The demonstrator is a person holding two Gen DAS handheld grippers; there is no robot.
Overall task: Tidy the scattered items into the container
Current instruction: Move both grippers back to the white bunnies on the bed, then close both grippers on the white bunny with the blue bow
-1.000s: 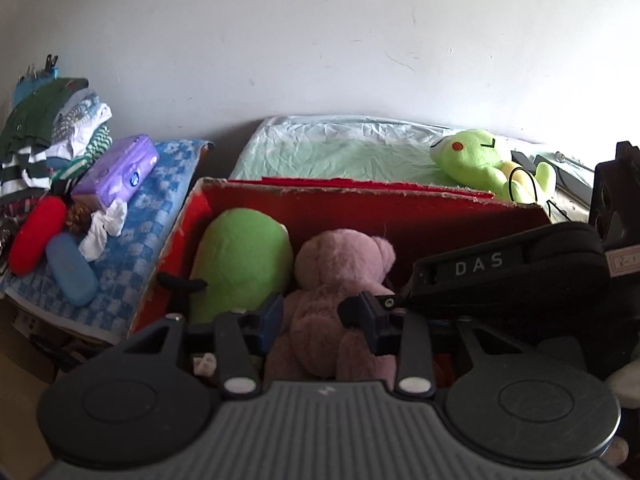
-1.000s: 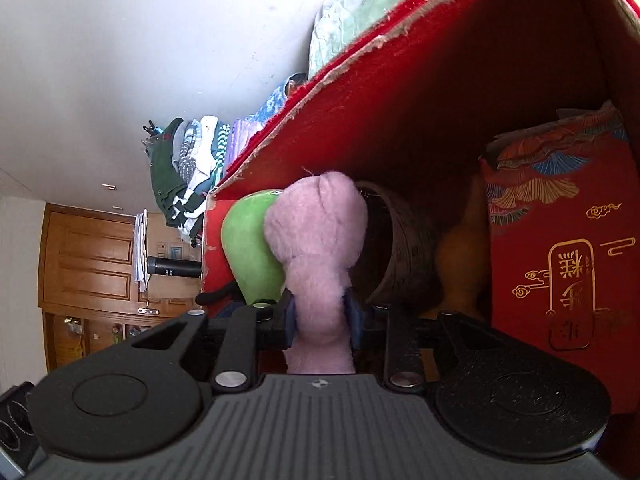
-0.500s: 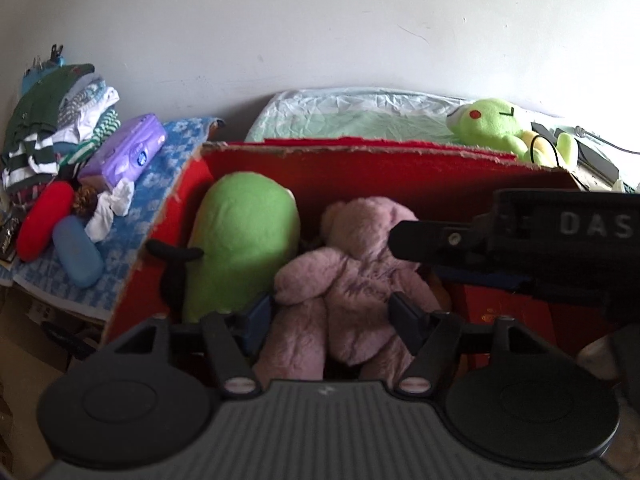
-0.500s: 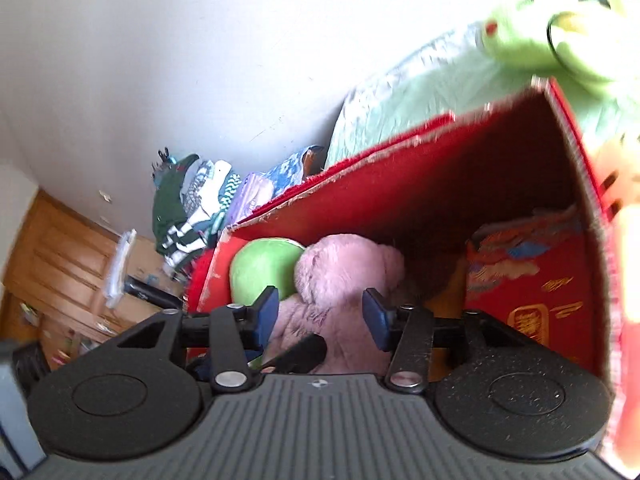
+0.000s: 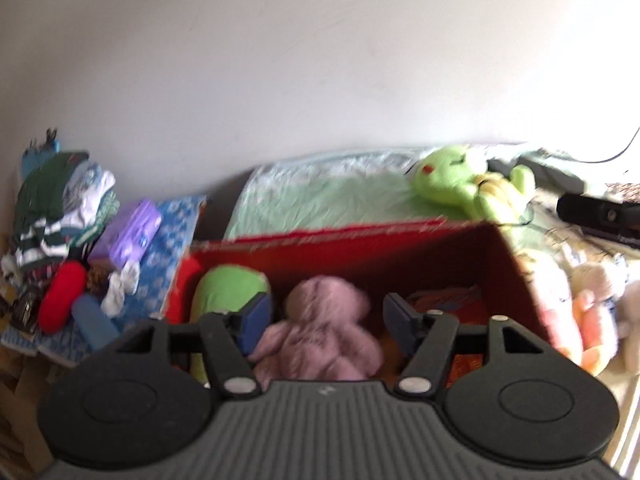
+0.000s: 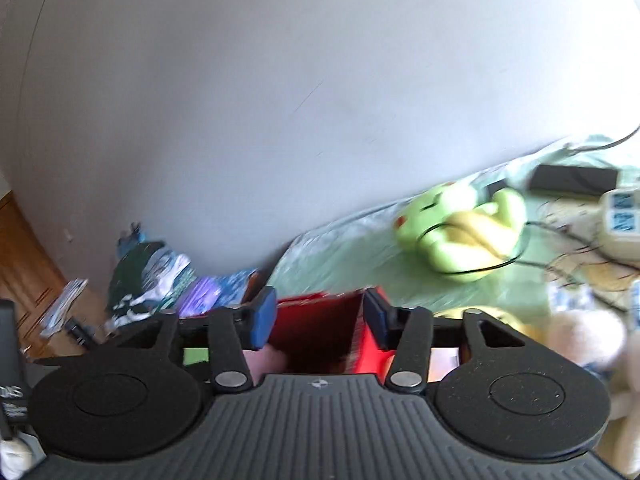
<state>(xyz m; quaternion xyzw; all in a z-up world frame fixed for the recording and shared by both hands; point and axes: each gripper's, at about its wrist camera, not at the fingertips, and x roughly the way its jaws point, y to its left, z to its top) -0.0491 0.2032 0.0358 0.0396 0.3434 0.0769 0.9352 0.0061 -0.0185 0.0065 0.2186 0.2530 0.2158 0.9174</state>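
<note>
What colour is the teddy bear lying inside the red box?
Dusty pink teddy bear; the left wrist view shows it best.

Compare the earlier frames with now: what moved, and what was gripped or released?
Both tools let go of the pink bear, which now lies in the red box beside the green plush. The left tool has backed off, its jaws now closing on nothing. The right tool swung up out of the box, jaws opening. The frog plush and clothes pile stayed put.

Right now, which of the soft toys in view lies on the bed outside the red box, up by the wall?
The bright green plush with the yellow belly, lying on the bed behind the red box. The pink plush sits inside the box.
</note>
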